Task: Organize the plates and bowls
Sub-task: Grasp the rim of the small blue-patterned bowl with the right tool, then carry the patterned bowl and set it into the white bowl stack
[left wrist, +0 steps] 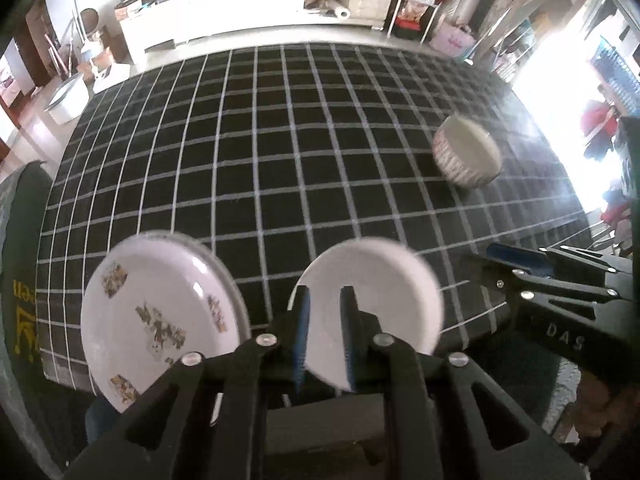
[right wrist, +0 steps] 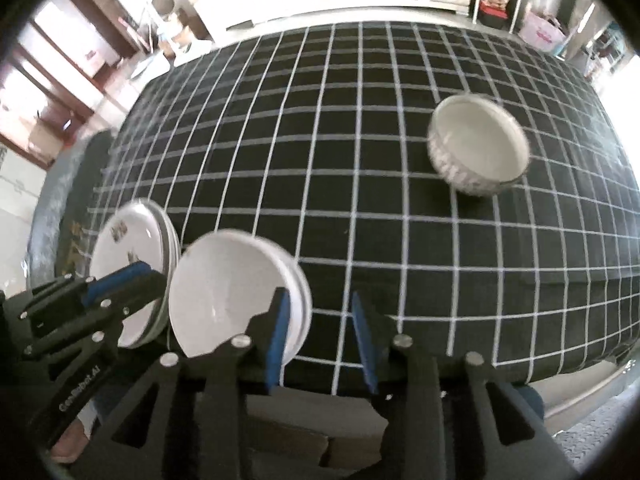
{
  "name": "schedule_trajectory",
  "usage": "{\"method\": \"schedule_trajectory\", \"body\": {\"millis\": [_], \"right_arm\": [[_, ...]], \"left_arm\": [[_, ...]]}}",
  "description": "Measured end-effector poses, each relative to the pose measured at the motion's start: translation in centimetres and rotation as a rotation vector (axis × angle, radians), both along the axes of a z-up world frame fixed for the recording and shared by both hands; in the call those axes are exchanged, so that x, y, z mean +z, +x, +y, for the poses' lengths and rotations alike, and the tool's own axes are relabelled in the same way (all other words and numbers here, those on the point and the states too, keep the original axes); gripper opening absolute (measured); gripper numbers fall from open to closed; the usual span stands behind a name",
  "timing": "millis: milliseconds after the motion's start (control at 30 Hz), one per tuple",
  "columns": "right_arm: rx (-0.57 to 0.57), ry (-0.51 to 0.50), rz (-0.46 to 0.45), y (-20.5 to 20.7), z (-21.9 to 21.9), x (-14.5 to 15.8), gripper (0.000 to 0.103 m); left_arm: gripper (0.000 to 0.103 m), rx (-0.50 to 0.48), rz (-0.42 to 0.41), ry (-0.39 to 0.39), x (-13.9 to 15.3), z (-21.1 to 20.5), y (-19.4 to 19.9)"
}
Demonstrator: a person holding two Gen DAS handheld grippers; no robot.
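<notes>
A plain white dish [left wrist: 380,280] [right wrist: 224,292] lies near the front edge of the black checked tablecloth [left wrist: 280,140]; its rim looks layered, as if it were stacked. My left gripper [left wrist: 325,296] hovers over its left part with a narrow gap between the pads, pressing on nothing. One of the left gripper's fingers [right wrist: 128,278] shows in the right wrist view. My right gripper [right wrist: 320,300] stands open beside the dish's right rim, with cloth showing between its pads. A flower-patterned plate [left wrist: 160,312] [right wrist: 128,240] lies left of the dish. A patterned bowl [left wrist: 466,150] [right wrist: 478,144] stands upright at the far right.
The table's near edge runs just below the dishes. A dark cushion with yellow lettering [left wrist: 20,280] lies off the table's left side. Beyond the table are a white counter [left wrist: 240,12], a round white tub [left wrist: 68,98] on the floor and cluttered shelves.
</notes>
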State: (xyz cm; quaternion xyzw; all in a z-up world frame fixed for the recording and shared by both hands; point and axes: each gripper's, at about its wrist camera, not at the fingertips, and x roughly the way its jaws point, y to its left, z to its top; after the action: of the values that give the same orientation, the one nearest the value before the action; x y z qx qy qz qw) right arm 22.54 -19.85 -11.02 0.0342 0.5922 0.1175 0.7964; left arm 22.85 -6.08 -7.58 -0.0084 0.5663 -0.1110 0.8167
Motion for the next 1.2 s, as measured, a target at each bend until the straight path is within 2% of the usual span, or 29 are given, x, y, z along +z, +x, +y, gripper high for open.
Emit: {"method": "schedule_trajectory", "body": {"millis": [167,233,433,633,933,1067,1200], "right_arm": [[-0.067,0.022,-0.054,0.8,-3.8,3.2,0.043],[-0.101,0.021,-0.062,1.5,-5.1,3.8,0.044],[-0.16,-0.007,-0.058,3.3,-9.1,4.2,0.044],[-0.195,-0.028,-0.042,5.5,-12.8,3.5,0.044],[-0.281,-0.015,-0.007,9.4,-16.6,0.3,0.044],[-0.296,0.026,0.02,10.9,-17.6,-1.2,0.044],[-0.277,0.036,0.028,11.7,-17.7,-2.1,0.044]], "left_arm": [[0.018,-0.024,-0.023,-0.052,2.3,-2.1,1.7],[0.021,-0.041,-0.03,-0.059,3.0,-3.4,2.7],[0.022,-0.095,-0.016,-0.065,3.1,-7.2,5.7],[0.021,-0.139,0.023,-0.064,0.9,-11.0,9.0],[0.021,-0.188,0.046,-0.064,-2.4,-15.3,14.4],[0.021,-0.156,0.041,-0.032,-4.1,-16.3,16.3],[0.021,-0.174,0.069,0.006,-6.2,-17.7,17.4]]}}
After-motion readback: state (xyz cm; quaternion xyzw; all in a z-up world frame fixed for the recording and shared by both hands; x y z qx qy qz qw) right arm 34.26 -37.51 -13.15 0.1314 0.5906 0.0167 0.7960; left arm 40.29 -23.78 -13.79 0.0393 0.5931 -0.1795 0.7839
